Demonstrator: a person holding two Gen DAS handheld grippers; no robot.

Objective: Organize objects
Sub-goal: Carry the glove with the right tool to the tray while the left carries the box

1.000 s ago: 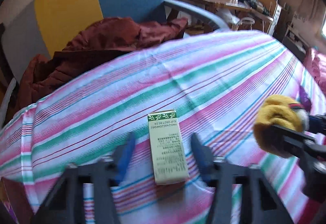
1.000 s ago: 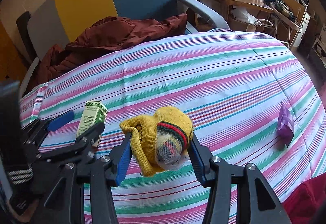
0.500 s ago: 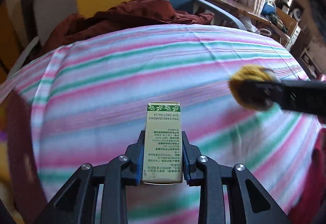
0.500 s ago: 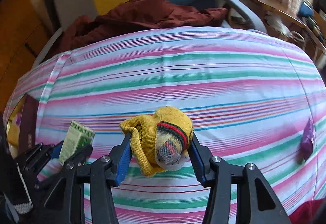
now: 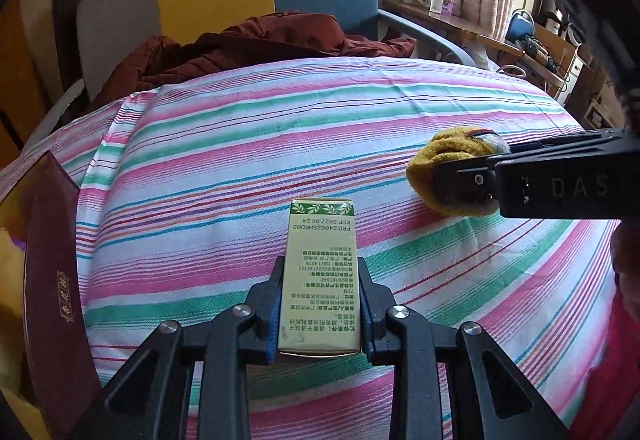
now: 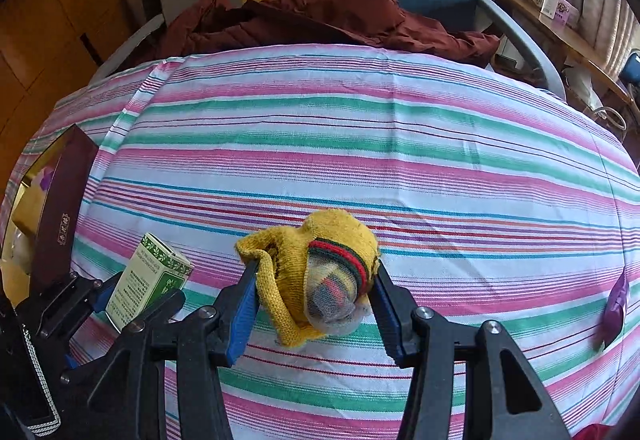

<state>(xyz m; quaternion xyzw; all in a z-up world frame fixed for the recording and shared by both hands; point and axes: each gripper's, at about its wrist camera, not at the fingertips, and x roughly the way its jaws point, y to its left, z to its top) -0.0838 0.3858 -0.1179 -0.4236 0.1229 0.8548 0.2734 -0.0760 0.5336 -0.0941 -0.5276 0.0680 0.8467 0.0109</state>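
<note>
My left gripper [image 5: 320, 264] is shut on a slim cream and green carton [image 5: 322, 232], which is held lengthwise above the striped cloth [image 5: 280, 127]. The right gripper [image 6: 314, 272] is shut on a yellow knitted sock bundle [image 6: 336, 236] with a red and green band. From the right wrist, the carton [image 6: 148, 280] and the left gripper [image 6: 132, 292] sit low on the left. In the left wrist view the right gripper [image 5: 460, 183] reaches in from the right edge, carrying the sock bundle [image 5: 444, 151].
An open dark red box [image 5: 48, 260] with a yellow lining stands at the left edge of the bed, and it also shows from the right wrist [image 6: 60, 215]. A purple scrap [image 6: 616, 304] lies far right. A maroon jacket [image 5: 248, 43] is piled on the chair behind.
The left gripper has closed on the carton and lifted it off the cloth. Both grippers have swung left, bringing the dark red box into view. The sock stays gripped.
</note>
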